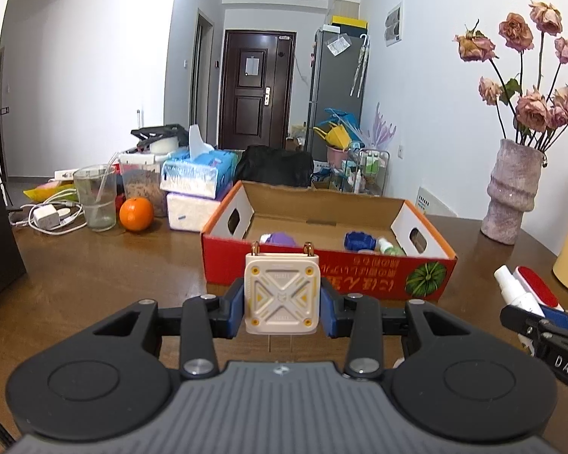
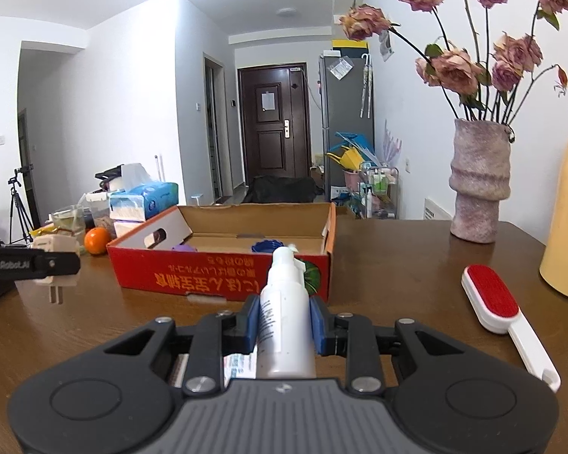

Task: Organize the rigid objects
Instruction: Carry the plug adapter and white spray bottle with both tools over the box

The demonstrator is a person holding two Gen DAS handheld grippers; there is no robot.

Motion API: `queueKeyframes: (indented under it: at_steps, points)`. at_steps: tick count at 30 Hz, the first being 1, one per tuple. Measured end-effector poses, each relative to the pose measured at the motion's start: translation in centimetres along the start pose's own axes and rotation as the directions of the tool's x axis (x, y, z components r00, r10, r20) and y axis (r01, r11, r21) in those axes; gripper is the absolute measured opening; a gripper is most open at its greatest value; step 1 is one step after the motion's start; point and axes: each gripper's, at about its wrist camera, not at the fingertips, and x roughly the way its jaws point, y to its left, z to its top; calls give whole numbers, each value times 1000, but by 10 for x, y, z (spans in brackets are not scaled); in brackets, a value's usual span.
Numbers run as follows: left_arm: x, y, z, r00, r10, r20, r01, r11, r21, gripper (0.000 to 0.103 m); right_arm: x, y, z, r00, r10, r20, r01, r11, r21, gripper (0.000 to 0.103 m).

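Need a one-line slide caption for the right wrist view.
Right hand-held gripper shut on a white spray bottle, facing the red cardboard box; lint brush lies on the table.

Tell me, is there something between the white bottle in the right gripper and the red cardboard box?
Nothing visible blocks it. The right gripper holds the white spray bottle just before the box's near red wall, with only bare table between. The lint brush lies off to the right.

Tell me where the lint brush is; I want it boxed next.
In the right wrist view, the lint brush lies on the table, right of the spray bottle, near the yellow jug.
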Motion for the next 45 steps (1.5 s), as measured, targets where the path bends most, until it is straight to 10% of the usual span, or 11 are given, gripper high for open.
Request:
queueKeyframes:
  at_steps: [45]
  points:
    - [105, 4, 75, 998, 51, 43, -47, 995, -91, 40, 111, 24, 76, 996, 72, 54, -73, 997, 7, 27]
